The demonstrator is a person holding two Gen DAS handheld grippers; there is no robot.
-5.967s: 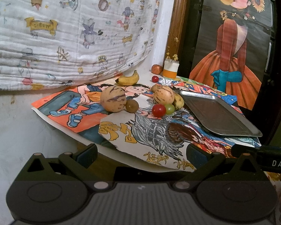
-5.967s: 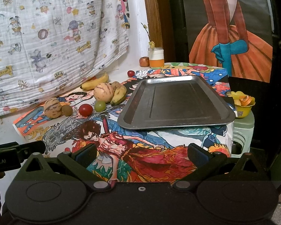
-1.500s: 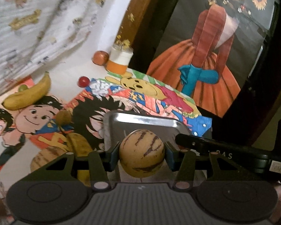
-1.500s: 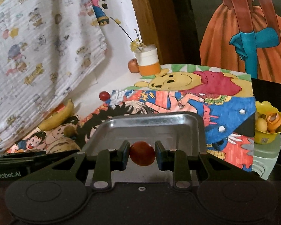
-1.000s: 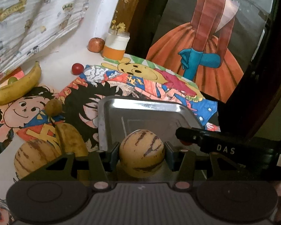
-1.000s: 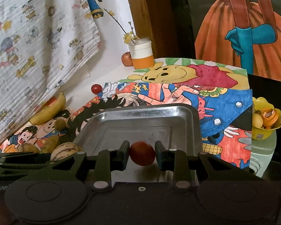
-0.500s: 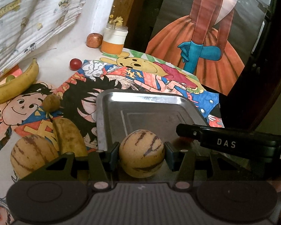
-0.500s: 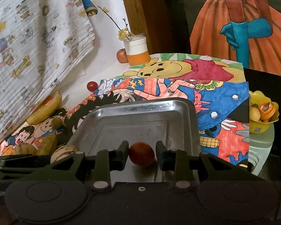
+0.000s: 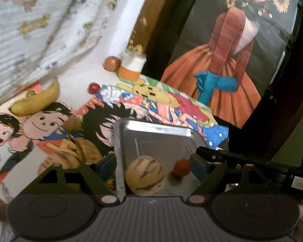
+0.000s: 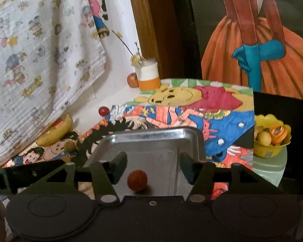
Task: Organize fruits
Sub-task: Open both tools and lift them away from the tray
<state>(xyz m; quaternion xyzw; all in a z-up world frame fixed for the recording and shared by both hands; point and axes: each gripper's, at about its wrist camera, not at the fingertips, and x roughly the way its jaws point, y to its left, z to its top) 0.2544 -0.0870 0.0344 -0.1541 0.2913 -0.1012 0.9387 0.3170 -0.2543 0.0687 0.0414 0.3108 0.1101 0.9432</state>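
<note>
Now the striped melon [image 9: 144,178] and the red tomato [image 9: 181,167] both lie inside the metal tray [image 9: 157,139], side by side near its front, neither touched by a finger. Around them the left gripper [image 9: 151,166] has its jaws spread wide, and the right gripper [image 10: 151,166] likewise holds its jaws wide apart with the tomato sitting free between them. Beyond the tray, on the cartoon-covered tabletop [image 10: 222,109], a banana [image 9: 37,100], another striped melon [image 9: 58,162] and a white-and-orange jar [image 10: 148,76] stand well apart.
</note>
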